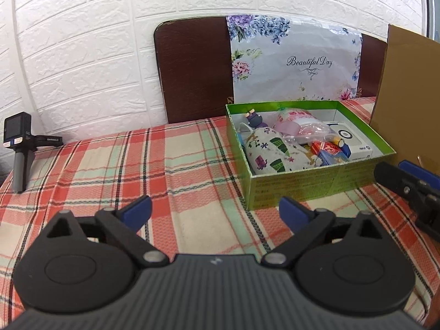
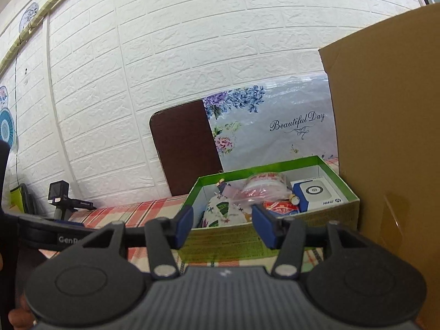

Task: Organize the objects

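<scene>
A green open box (image 1: 302, 187) stands on the plaid tablecloth (image 1: 165, 165), right of centre. It holds a patterned cloth pouch (image 1: 272, 155), a clear plastic bag with pink contents (image 1: 299, 126), a small purple figure (image 1: 254, 119), a white and blue box (image 1: 349, 140) and a red packet (image 1: 327, 150). My left gripper (image 1: 214, 214) is open and empty, low over the cloth, left of and in front of the box. My right gripper (image 2: 222, 227) is open and empty, just in front of the box (image 2: 228, 242); it also shows in the left wrist view (image 1: 407, 176).
A brown cardboard sheet (image 2: 390, 137) stands upright right of the box. A dark brown board (image 1: 192, 68) and a floral "Beautiful Day" bag (image 1: 297, 60) lean on the white brick wall behind. A small camera on a grip (image 1: 19, 143) stands at the table's far left.
</scene>
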